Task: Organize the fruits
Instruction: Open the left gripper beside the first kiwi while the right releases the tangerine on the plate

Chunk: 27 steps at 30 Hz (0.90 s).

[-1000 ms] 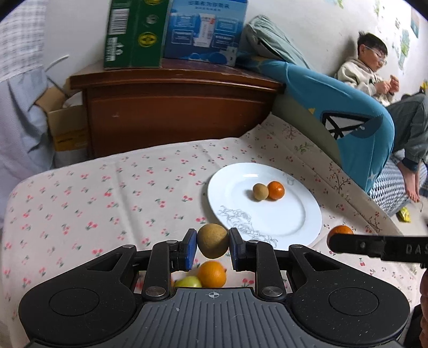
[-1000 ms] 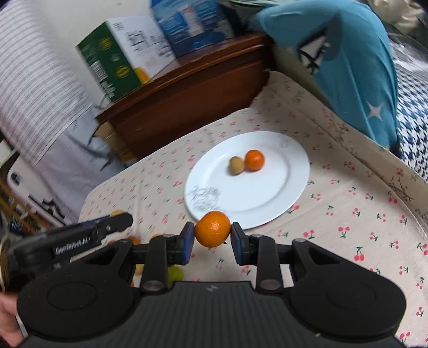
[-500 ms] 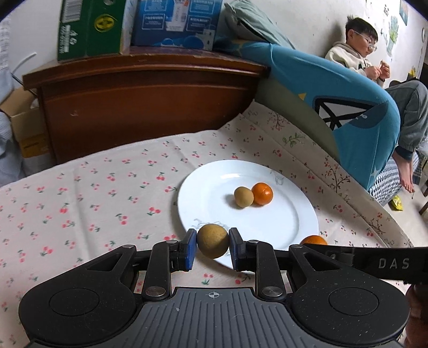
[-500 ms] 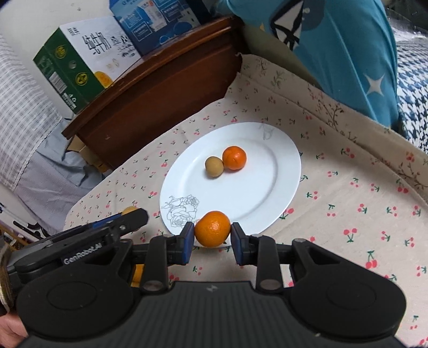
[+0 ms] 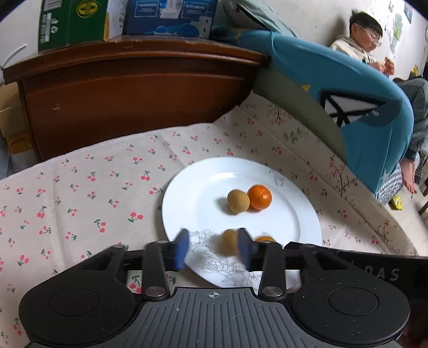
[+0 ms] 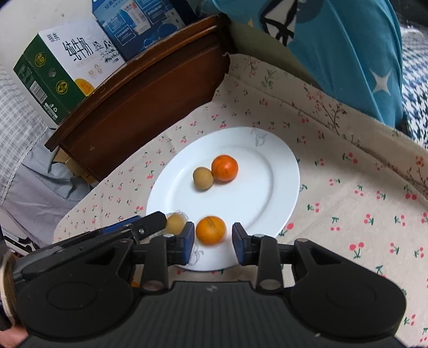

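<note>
Fruits between spread fingers of both tools, none gripped. Left tool wide apart over near rim of white plate, blurred brown fruit loose close to its right pad. Right tool likewise wide, blurred orange in the gap on plate's near edge, touching neither pad. Just ahead, mid-plate, second brown fruit touching second orange. Under plate, cherry-print cloth. Farther ahead, dark wooden cabinet carrying green carton and blue box. Ahead to the right, blue cushion, seated boy.
</note>
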Motion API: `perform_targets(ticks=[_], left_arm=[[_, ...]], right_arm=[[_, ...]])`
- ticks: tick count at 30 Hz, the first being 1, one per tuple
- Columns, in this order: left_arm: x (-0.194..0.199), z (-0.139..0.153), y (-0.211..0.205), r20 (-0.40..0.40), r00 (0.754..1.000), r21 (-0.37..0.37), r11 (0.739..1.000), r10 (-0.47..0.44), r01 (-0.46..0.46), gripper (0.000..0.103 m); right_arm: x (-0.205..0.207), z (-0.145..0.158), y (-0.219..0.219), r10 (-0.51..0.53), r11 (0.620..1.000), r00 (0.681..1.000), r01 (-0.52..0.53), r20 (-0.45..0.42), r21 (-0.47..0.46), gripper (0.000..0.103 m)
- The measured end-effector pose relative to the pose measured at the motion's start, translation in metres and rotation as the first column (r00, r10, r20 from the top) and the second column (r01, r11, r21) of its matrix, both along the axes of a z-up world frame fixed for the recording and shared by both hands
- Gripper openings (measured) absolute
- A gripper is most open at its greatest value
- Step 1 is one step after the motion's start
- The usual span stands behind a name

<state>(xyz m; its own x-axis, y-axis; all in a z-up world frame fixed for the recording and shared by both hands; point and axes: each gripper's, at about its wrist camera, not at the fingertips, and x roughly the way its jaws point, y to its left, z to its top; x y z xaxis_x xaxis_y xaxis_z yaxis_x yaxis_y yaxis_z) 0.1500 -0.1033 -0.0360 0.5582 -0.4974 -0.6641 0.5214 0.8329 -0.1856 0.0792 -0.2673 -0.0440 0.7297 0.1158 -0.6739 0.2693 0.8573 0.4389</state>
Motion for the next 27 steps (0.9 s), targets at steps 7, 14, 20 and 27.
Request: perform_targets(ticks=[7, 14, 20, 27], left_arm=[[-0.010, 0.022, 0.018, 0.046, 0.997, -0.001, 0.998, 0.066, -0.066, 0.068], [-0.032, 0.031, 0.037, 0.062, 0.994, 0.029, 0.996, 0.085, -0.087, 0.077], [-0.051, 0.022, 0.051, 0.052, 0.993, 0.078, 0.991, 0.107, -0.111, 0.078], [-0.071, 0.014, 0.075, 0.036, 0.985, 0.104, 0.979, 0.171, -0.174, 0.079]], right_arm=[[-0.001, 0.002, 0.006, 0.025, 1.000, 1.000, -0.025, 0.005, -0.008, 0.034], [-0.011, 0.004, 0.019, 0.063, 0.998, 0.998, -0.063, 0.008, -0.001, 0.036], [-0.024, 0.009, 0.029, 0.106, 0.994, 0.994, -0.106, 0.009, -0.005, 0.038], [-0.046, 0.006, 0.038, 0.102, 0.995, 0.995, -0.102, -0.008, 0.014, 0.040]])
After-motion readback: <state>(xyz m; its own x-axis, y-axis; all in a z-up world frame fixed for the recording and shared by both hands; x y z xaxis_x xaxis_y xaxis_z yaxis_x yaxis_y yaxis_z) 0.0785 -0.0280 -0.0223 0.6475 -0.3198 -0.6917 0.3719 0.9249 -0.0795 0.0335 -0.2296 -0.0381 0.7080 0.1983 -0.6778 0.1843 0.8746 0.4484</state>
